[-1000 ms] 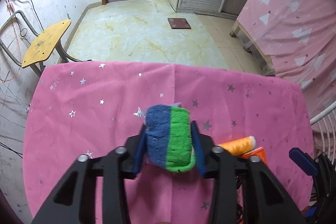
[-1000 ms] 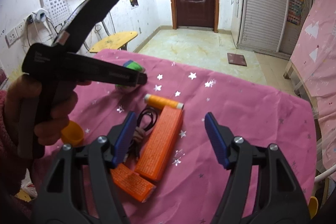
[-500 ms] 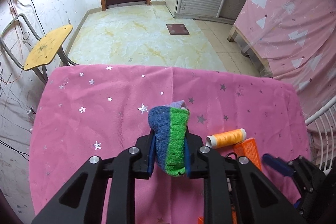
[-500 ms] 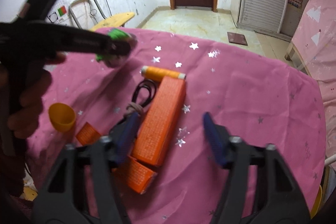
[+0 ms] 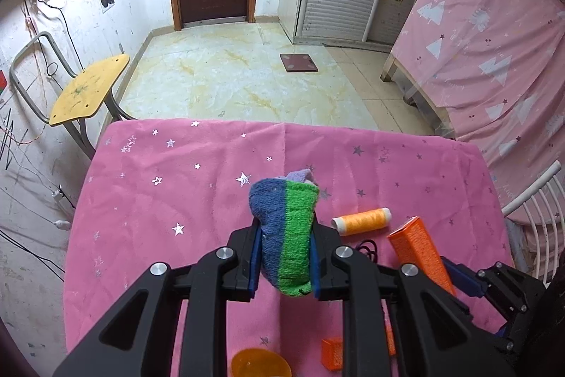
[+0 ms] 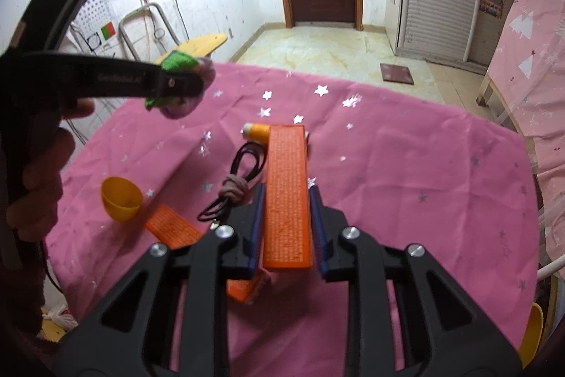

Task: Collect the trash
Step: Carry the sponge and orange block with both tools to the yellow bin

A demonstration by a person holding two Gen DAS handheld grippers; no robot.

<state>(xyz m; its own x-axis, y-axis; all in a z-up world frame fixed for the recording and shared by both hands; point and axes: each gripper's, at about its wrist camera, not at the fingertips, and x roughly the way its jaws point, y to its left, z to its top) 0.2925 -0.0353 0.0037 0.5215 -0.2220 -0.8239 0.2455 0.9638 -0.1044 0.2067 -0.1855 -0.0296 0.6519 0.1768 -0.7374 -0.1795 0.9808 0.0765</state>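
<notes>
Right gripper (image 6: 286, 228) newly around orange box (image 6: 287, 196).

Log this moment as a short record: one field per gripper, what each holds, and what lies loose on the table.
left hand-held gripper: shut on sock, lifted off the cloth
right hand-held gripper: shut on long orange box
table: pink star cloth
loose items: thread spool, black cable, yellow cup, small orange box
second small orange box: partly hidden under right gripper

Table (image 5: 148, 200): we see pink starred cloth covering it.
On it: we count thread spool (image 5: 361, 221), yellow cup (image 6: 121, 199), black cable (image 6: 243, 165), small orange box (image 6: 173, 229).
</notes>
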